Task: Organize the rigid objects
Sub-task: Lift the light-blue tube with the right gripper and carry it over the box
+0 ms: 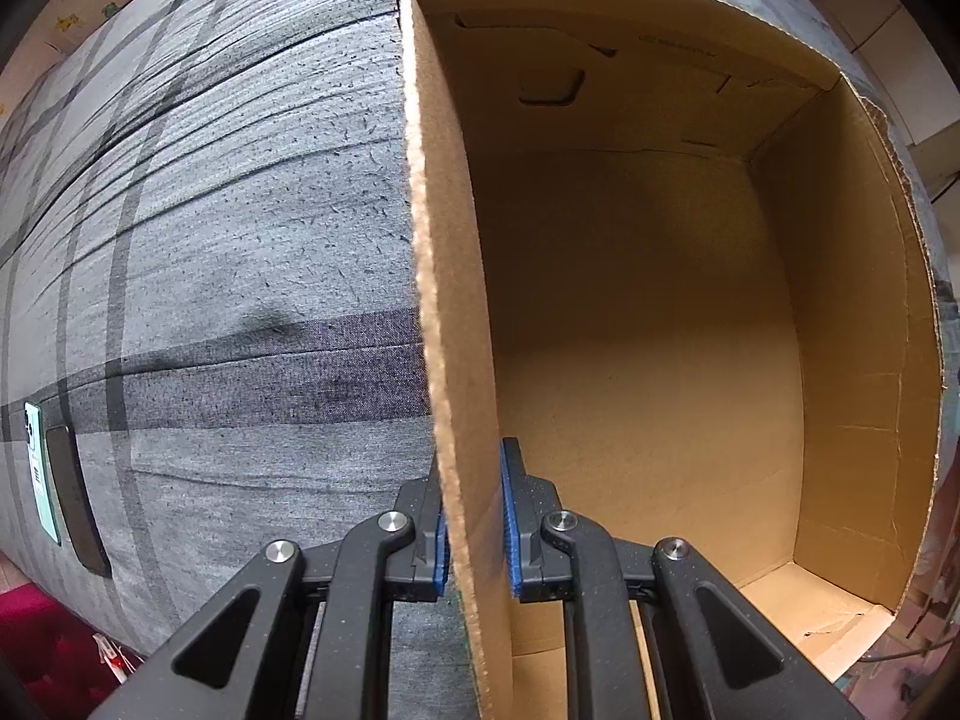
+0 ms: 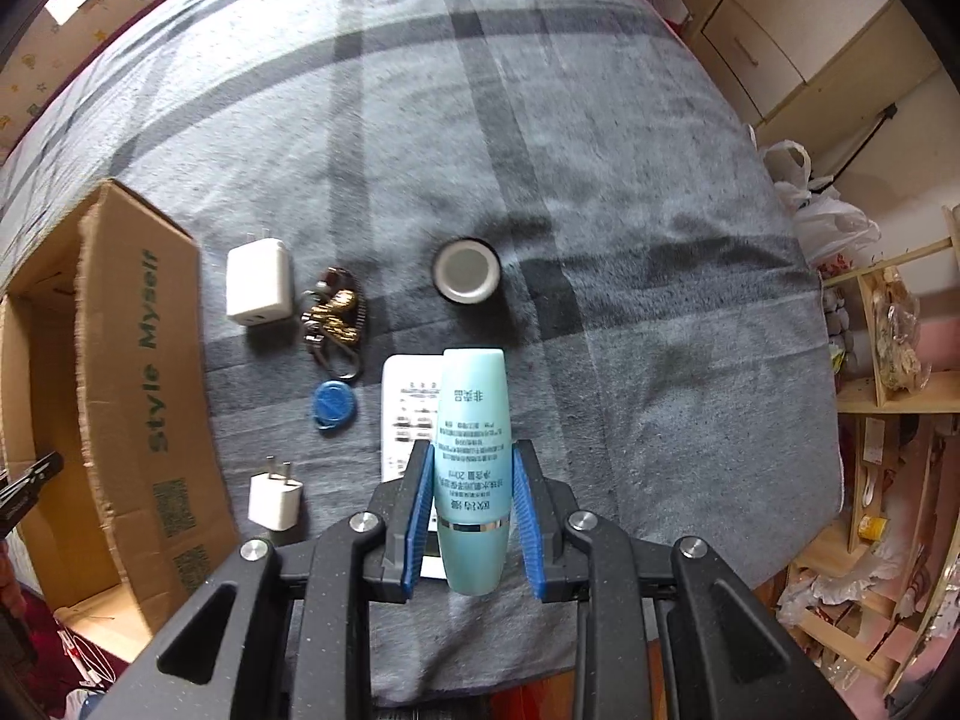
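My left gripper is shut on the near wall of an open cardboard box, one finger inside and one outside; the box is empty inside. The same box shows at the left of the right wrist view, printed "Style Myself". My right gripper is shut on a light blue tube, held above the grey checked bedspread. Below it lie a white flat box, a large white charger, a small white plug, a blue cap, a bunch of keys and a round silver-topped jar.
A phone-like dark slab and a green card lie at the bedspread's left edge in the left wrist view. Wooden shelves, plastic bags and cupboards stand beyond the bed's right side.
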